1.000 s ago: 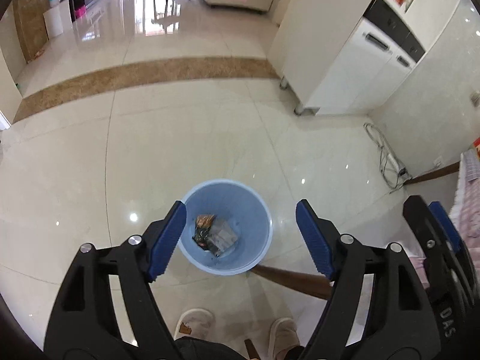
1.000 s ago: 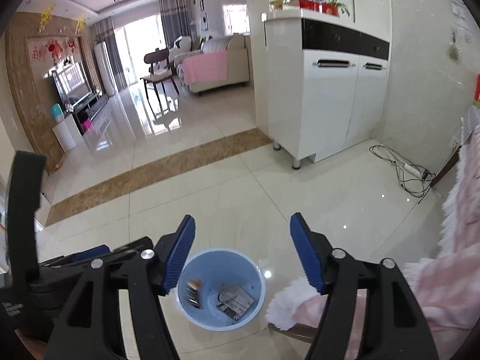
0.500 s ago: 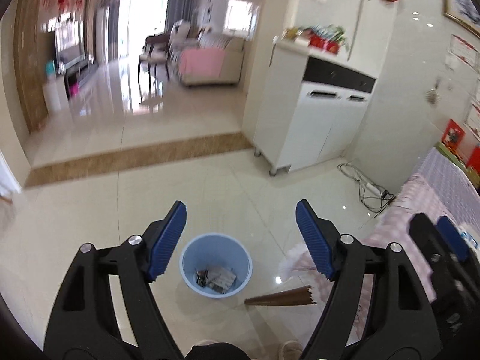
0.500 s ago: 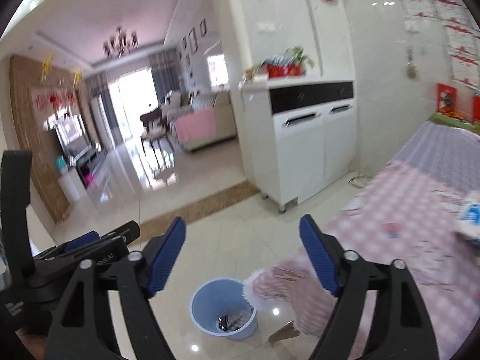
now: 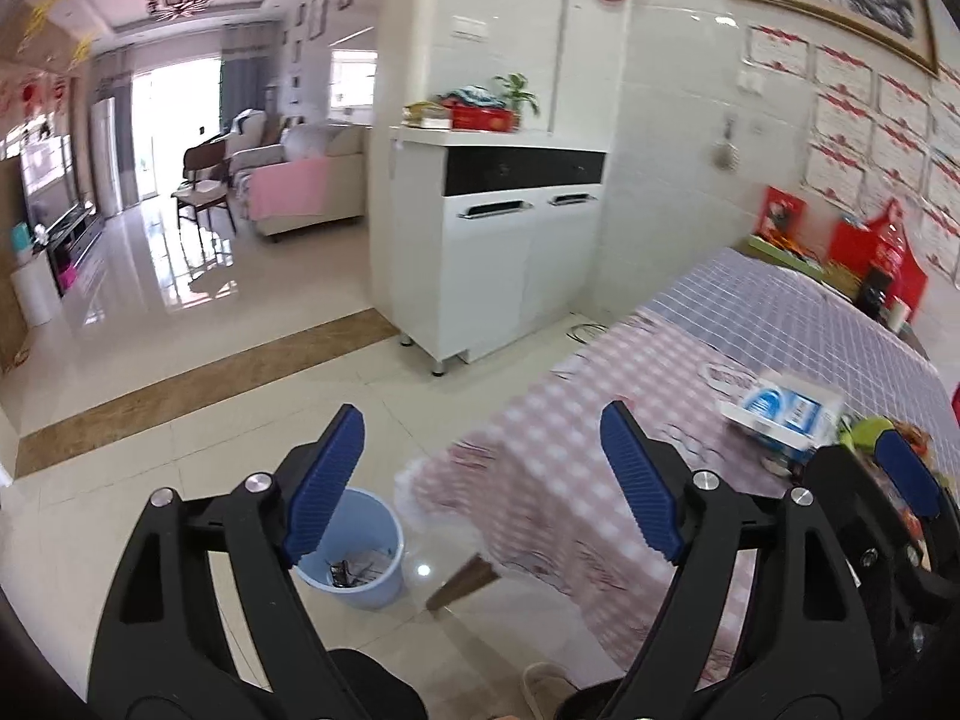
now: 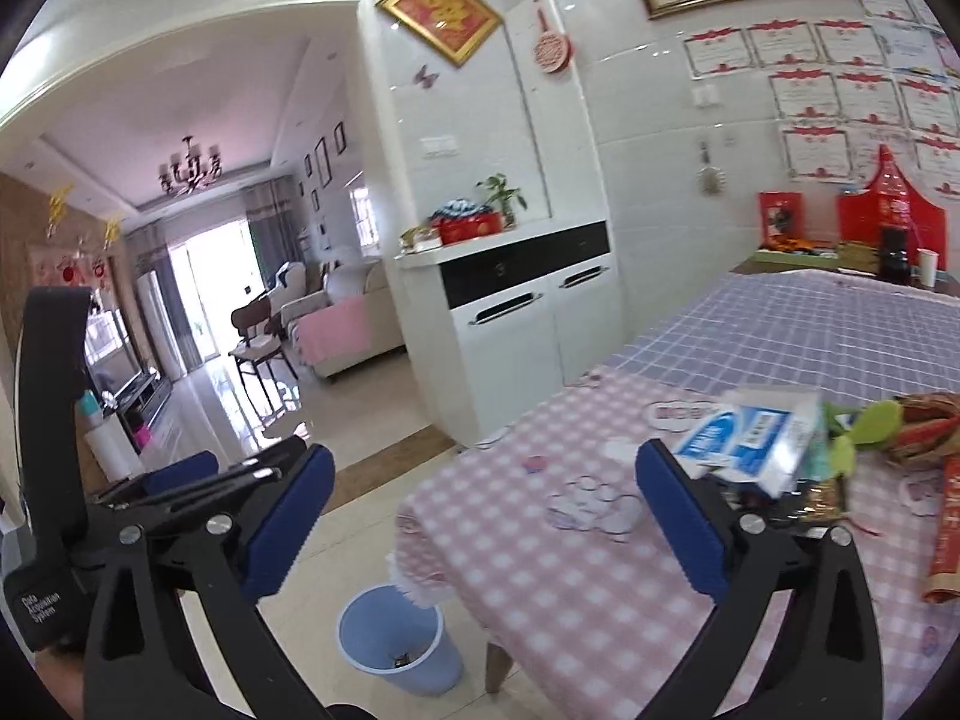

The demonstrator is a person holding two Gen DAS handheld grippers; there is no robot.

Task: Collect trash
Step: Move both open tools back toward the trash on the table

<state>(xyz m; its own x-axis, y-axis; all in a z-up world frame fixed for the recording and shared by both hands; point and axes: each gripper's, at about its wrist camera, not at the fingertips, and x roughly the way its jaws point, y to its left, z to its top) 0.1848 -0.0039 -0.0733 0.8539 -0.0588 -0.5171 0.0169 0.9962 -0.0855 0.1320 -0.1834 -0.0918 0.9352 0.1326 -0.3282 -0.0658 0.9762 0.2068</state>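
Note:
A pale blue bin (image 5: pixel 366 576) (image 6: pixel 396 654) stands on the floor by the table's corner, with a few wrappers inside. On the pink checked tablecloth (image 5: pixel 570 480) (image 6: pixel 540 570) lie a blue-and-white packet (image 5: pixel 780 408) (image 6: pixel 744 438), a green item (image 6: pixel 870 420), a red wrapper (image 6: pixel 945 534) and small white paper bits (image 6: pixel 594 504). My left gripper (image 5: pixel 480 414) hangs over the table's near edge, its jaws opening with nothing between them. My right gripper (image 6: pixel 485 456) points at the table's corner, short of the packet, jaws opening wide and empty.
A white cabinet (image 5: pixel 498 258) (image 6: pixel 528 324) stands against the tiled wall, with cables (image 5: pixel 585 330) on the floor beside it. A wooden table leg (image 5: pixel 462 582) slants next to the bin. Red boxes (image 6: pixel 888 222) sit at the table's far end. A shoe (image 5: pixel 540 678) shows below.
Both grippers have risen from right above the bin and swung right toward the table. The bin has shrunk to the bottom of both views. The right jaws have spread wider.

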